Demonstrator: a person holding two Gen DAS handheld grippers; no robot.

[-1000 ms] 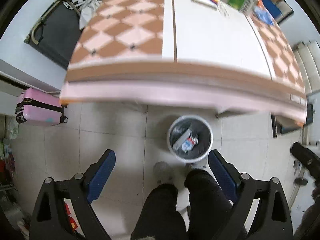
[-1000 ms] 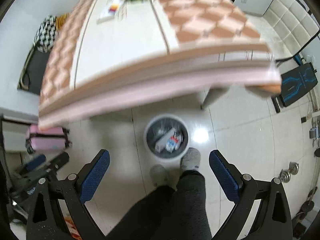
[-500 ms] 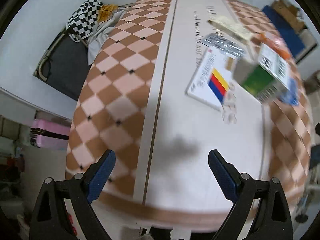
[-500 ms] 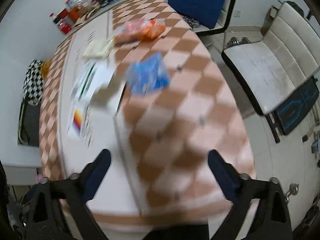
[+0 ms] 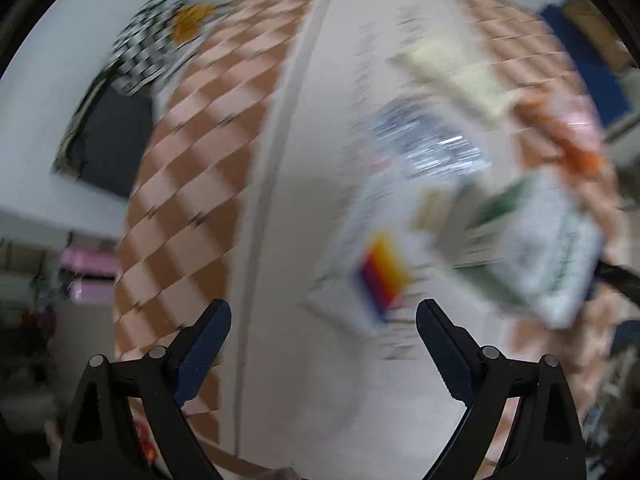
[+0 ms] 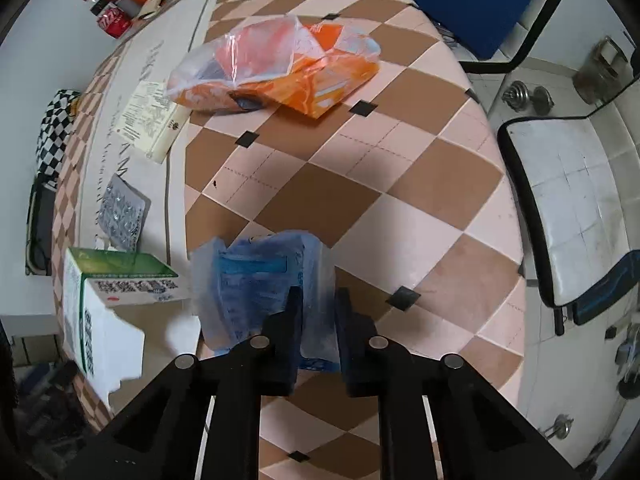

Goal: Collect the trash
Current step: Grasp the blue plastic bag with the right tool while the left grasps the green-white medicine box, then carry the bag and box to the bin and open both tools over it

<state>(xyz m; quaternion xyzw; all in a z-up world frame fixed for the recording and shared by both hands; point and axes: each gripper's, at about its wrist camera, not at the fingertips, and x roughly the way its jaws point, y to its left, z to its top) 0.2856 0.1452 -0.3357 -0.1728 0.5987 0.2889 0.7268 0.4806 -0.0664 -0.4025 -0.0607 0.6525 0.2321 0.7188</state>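
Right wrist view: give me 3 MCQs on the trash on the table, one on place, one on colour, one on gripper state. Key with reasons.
1. Where does the green-and-white carton sit relative to the blue packet?
A. to its left
B. to its right
C. on top of it

2. What colour is the crumpled bag at the far end of the table?
A. green
B. orange
C. black

3. How does the right gripper stand?
A. wide open over bare table
B. closing on the blue packet
C. gripping the carton

Key: 1 A, the carton is at the packet's left edge. 2 B, orange under clear film. 3 B, the fingers are narrowed with the packet's edge between them.
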